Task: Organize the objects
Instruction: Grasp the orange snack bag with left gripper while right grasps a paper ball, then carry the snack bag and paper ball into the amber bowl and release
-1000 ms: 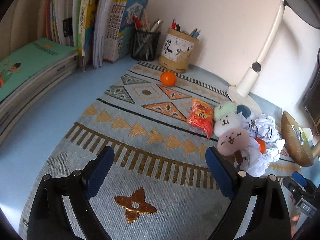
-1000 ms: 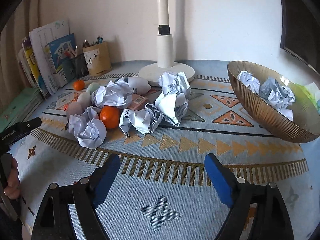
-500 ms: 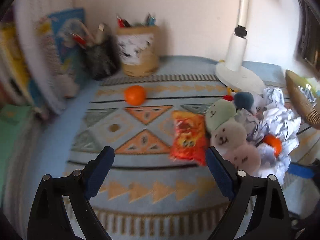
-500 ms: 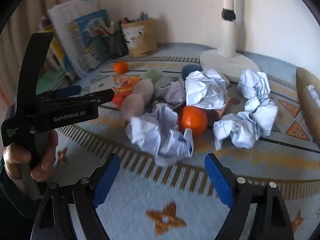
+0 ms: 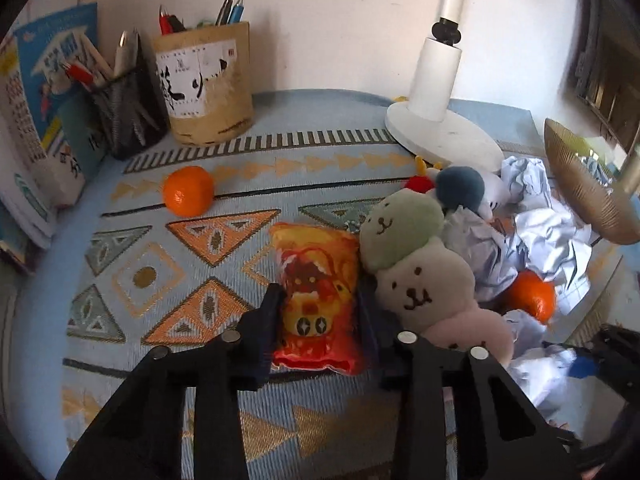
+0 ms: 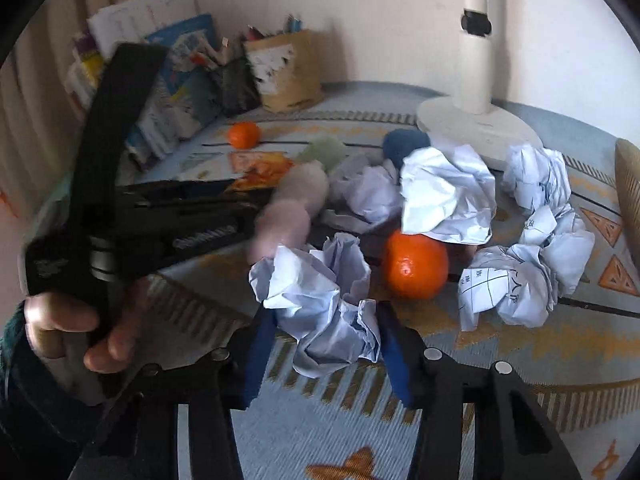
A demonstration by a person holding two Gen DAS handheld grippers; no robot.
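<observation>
Both tools are closing in at once here. The left gripper (image 5: 318, 312) is clamping its two fingers against the sides of the orange snack packet (image 5: 316, 300), which is lying flat on the patterned mat (image 5: 160, 280) directly ahead of it, with the stack of plush toys (image 5: 416, 272) pressing in just off its right finger. The right gripper (image 6: 320, 340) is squeezing a crumpled paper ball (image 6: 320, 308) between its blue pads, and an orange (image 6: 416, 266) is sitting just beyond it, slightly to its right, under more crumpled paper (image 6: 448, 196). To lift cleanly, I'd say the left one should be rising straight up so the packet isn't dragging the plush along, gripping gently since the bag looks puffy and slippery. The right one ought to be keeping its grip light but steady, then carrying the paper toward the gold bowl (image 6: 630, 196) far off to its right, without nudging the orange.
</observation>
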